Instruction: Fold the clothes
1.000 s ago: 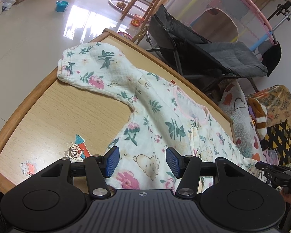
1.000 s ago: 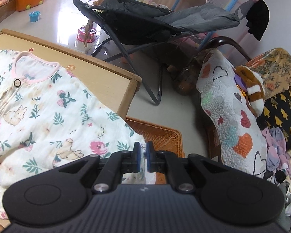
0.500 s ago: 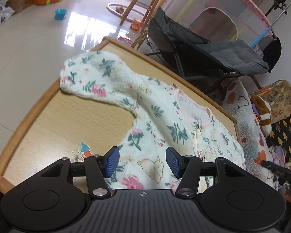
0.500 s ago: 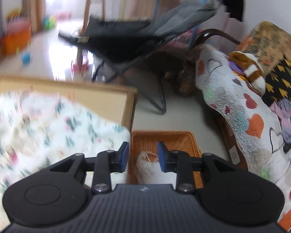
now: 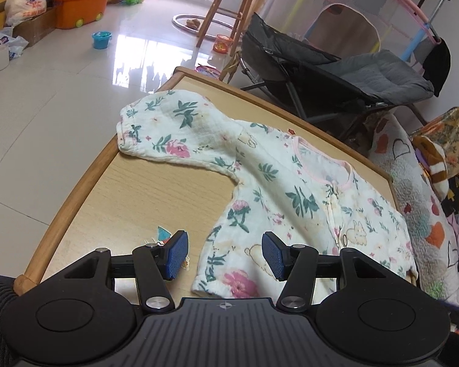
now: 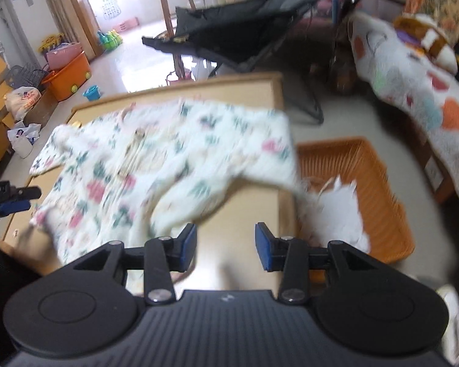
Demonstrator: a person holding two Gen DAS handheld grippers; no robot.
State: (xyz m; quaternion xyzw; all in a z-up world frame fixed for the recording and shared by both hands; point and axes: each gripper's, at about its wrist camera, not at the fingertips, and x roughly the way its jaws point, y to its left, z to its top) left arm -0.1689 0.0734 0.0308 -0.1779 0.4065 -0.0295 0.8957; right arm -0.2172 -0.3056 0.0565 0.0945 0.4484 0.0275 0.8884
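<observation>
The floral top [image 5: 290,202] lies spread across the desk [image 5: 156,189]. Left hand-held gripper [image 5: 225,255] hovers half open and empty at its 6 o'clock hem; right hand-held gripper [image 6: 225,249], jaws just opening, is empty. The sleeve overhanging toward 3 o'clock may slide into the orange basket [image 6: 379,183].

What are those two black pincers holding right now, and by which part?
Nothing. The left gripper stands open above the hem of the white floral baby top. The right gripper has just been opening, with only bare wooden table between its pads.
</observation>
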